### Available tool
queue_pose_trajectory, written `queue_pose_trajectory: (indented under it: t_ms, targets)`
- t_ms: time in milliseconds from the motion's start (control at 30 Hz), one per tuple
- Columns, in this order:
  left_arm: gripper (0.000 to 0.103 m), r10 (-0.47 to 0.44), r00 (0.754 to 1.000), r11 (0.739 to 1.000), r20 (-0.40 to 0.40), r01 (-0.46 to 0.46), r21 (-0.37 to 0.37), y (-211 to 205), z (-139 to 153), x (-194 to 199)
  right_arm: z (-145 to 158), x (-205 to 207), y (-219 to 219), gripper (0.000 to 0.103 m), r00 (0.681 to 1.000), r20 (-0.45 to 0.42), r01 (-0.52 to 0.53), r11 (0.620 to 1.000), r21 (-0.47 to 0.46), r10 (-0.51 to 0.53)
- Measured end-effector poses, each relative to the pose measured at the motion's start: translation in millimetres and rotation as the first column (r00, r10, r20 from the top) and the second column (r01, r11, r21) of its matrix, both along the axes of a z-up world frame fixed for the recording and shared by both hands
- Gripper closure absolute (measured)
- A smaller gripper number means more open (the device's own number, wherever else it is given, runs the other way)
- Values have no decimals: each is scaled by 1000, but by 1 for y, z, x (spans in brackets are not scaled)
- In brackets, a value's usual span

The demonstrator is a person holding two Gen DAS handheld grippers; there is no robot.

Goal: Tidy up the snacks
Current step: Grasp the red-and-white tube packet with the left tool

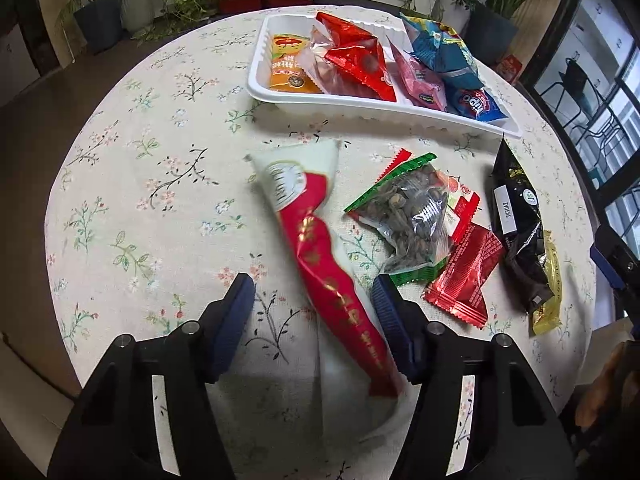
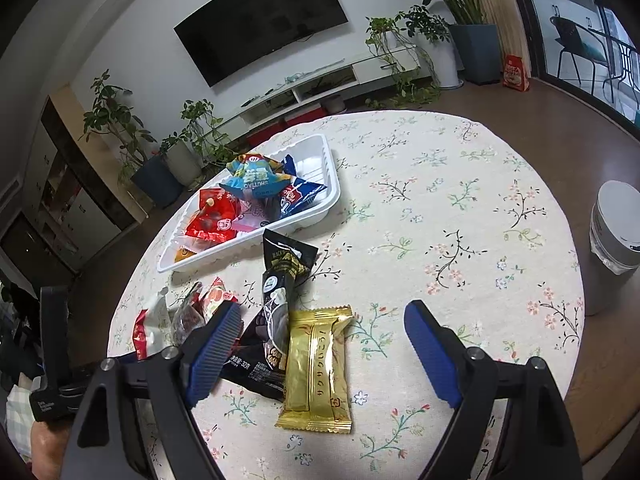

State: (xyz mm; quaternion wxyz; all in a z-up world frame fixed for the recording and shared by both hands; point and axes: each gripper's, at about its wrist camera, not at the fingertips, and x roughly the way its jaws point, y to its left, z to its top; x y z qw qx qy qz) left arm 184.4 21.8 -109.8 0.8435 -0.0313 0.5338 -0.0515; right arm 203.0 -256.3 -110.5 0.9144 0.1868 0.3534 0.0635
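Note:
A white tray (image 1: 320,104) at the far side of the round table holds several snack packets; it also shows in the right wrist view (image 2: 332,196). My left gripper (image 1: 314,288) is open, its jaws on either side of a long red and white packet (image 1: 316,240) lying on the cloth. Beside it lie a seed bag (image 1: 412,216), a red packet (image 1: 464,276) and a black packet (image 1: 516,216). My right gripper (image 2: 324,316) is open above a gold packet (image 2: 318,368) that lies next to the black packet (image 2: 280,280).
The table wears a floral cloth (image 1: 140,200). A grey and white bin (image 2: 612,240) stands beside the table on the right. Potted plants (image 2: 120,128) and a TV stand (image 2: 304,88) line the far wall.

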Motion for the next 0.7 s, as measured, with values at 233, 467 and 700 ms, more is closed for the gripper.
queue_pose_trajectory:
  t_ms: [233, 467, 700]
  targets:
    - [43, -8, 1000, 1000, 13, 8, 27, 2, -1, -8, 0, 1, 5, 16, 1000, -7, -8, 1000, -16, 8]
    - [43, -34, 999, 997, 2, 34, 74, 5, -3, 6, -1, 1, 6, 16, 1000, -7, -8, 1000, -30, 8]
    - [79, -93, 995, 990, 22, 90, 110, 4, -2, 11, -3, 2, 13, 20, 999, -15, -36, 998, -50, 36]
